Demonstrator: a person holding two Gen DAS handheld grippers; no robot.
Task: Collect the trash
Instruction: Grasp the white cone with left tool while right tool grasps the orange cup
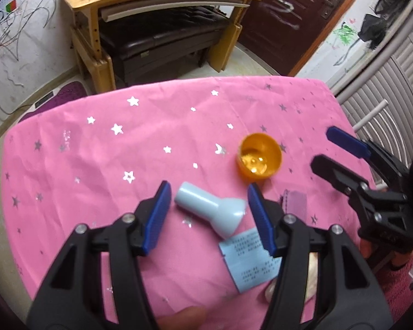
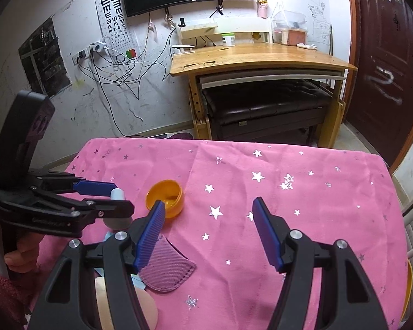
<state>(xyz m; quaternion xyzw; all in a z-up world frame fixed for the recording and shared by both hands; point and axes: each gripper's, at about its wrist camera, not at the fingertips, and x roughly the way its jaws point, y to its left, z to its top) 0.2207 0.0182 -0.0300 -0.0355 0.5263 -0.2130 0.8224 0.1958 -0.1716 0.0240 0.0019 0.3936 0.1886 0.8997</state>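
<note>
On the pink star cloth a pale blue funnel-shaped plastic piece (image 1: 210,207) lies on its side between the open jaws of my left gripper (image 1: 208,214), untouched. A pale blue printed card (image 1: 249,261) lies just below it, partly under the right finger. An orange cup (image 1: 258,156) stands beyond. A purple fabric patch (image 1: 296,202) lies to the right. In the right wrist view my right gripper (image 2: 209,225) is open and empty above the cloth, with the orange cup (image 2: 166,198) and purple patch (image 2: 166,266) by its left finger. The left gripper (image 2: 107,196) shows at the left.
The pink cloth (image 1: 96,165) covers a small table with edges all round. A wooden desk (image 2: 256,55) with a dark bench beneath stands behind, a brown door (image 2: 385,55) to the right, a white slatted radiator (image 1: 385,82) at the table's right side.
</note>
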